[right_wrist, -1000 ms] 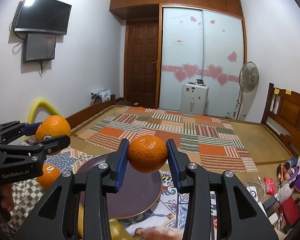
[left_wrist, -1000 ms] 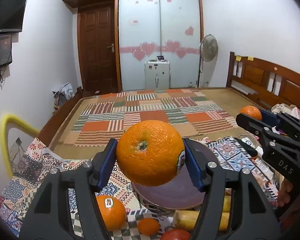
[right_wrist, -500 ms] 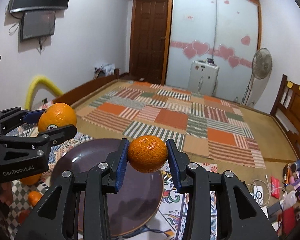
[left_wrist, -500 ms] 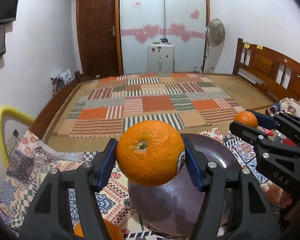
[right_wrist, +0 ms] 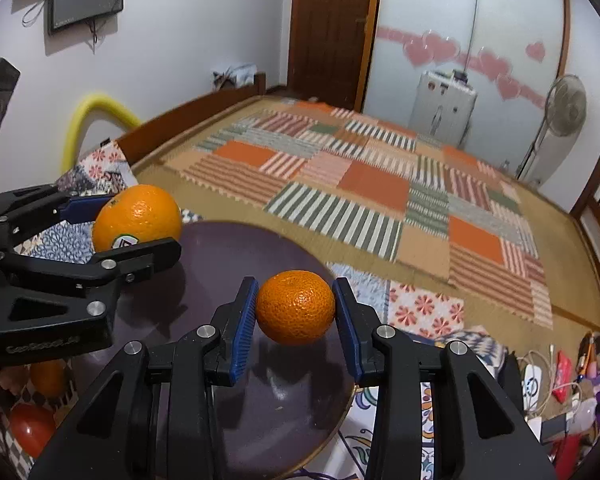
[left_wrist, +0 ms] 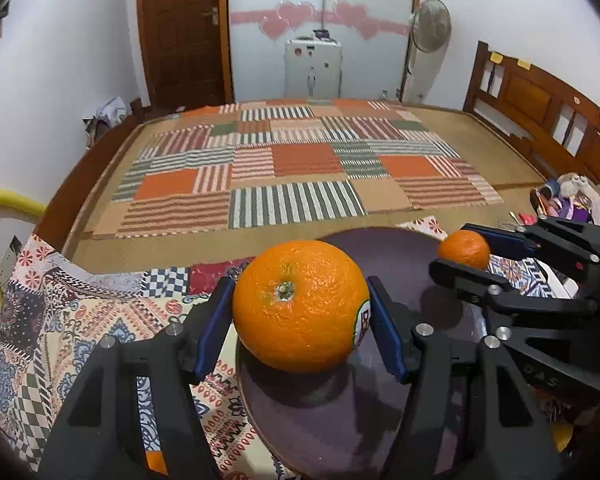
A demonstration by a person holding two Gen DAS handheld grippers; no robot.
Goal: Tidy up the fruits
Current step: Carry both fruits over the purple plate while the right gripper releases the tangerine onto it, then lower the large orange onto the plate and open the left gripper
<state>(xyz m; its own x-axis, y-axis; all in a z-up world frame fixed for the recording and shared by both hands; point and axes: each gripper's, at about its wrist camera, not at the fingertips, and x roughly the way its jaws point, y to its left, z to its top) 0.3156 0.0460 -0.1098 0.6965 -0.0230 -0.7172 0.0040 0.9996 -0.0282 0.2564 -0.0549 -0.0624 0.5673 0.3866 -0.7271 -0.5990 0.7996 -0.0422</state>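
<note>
Left tongs (left_wrist: 300,316) gripping one orange (left_wrist: 300,304), right tongs (right_wrist: 296,312) gripping one mandarin (right_wrist: 296,306), one plate (right_wrist: 220,248)

The left gripper (left_wrist: 300,316) is matte black plastic with two angular, triangulated arms, each carrying a ridged blue pad – silver round screw heads dot the joints at lower left and lower right of its own view. The right gripper (right_wrist: 294,308) has the same build: black skeletal arms, blue ribbed pads, bright silver screws. Pale embossed lettering – too blurred to read – marks each gripper's side
</note>
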